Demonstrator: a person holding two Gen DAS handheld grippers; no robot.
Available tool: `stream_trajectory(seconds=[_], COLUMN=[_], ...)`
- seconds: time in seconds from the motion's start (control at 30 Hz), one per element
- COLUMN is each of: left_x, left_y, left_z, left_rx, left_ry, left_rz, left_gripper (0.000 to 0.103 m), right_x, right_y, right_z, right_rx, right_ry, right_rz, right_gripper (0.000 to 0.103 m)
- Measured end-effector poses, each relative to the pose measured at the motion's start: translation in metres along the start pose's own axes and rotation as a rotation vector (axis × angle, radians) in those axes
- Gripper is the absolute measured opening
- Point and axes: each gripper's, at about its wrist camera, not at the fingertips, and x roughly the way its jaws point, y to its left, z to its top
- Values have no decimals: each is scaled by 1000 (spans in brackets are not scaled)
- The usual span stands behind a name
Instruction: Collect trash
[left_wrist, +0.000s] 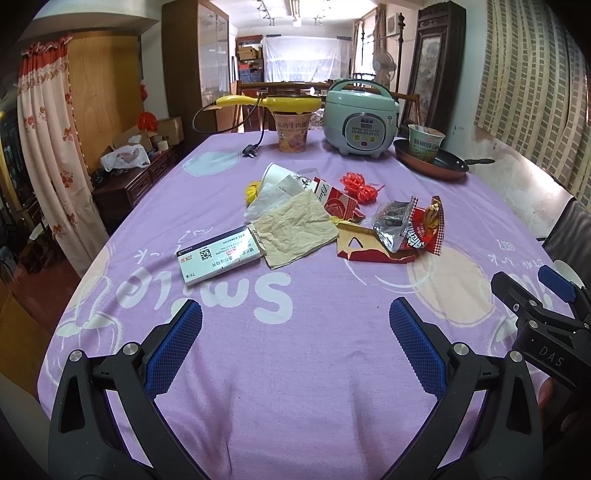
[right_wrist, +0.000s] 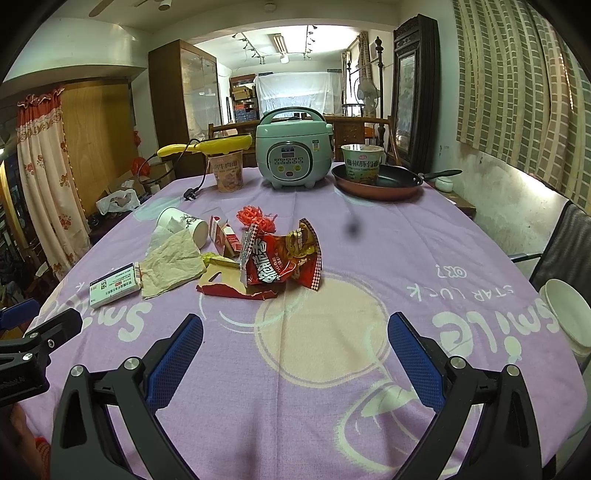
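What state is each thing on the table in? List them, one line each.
left gripper: jaws open, empty
right gripper: jaws open, empty
paper cup: tipped on its side
snack wrapper: torn open
brown napkin: crumpled
medicine box: lying flat
rice cooker: lid shut
plug: unplugged

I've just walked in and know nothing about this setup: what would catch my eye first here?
A heap of litter mid-table: a red snack wrapper, crumpled brown paper, a tipped paper cup and a white medicine box on the purple tablecloth. Behind stands a pale green rice cooker. Both grippers, left and right, hover open.
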Motion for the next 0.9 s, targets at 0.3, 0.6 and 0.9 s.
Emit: stream_trajectory(seconds=[0.3, 0.6, 0.9], left_x=[0, 0, 0], left_y=[-1, 0, 0], left_z=[0, 0, 0], left_rx=[1, 1, 1], left_ry=[1, 2, 3], left_rz=[2, 8, 7], left_gripper=[97, 97, 97], right_x=[2, 2, 1], right_y=[-2, -2, -3], right_z=[0, 0, -1], right_rx=[1, 3, 3], right_ry=[2, 3, 1], right_rz=[4, 5, 7], right_gripper=[98, 98, 98])
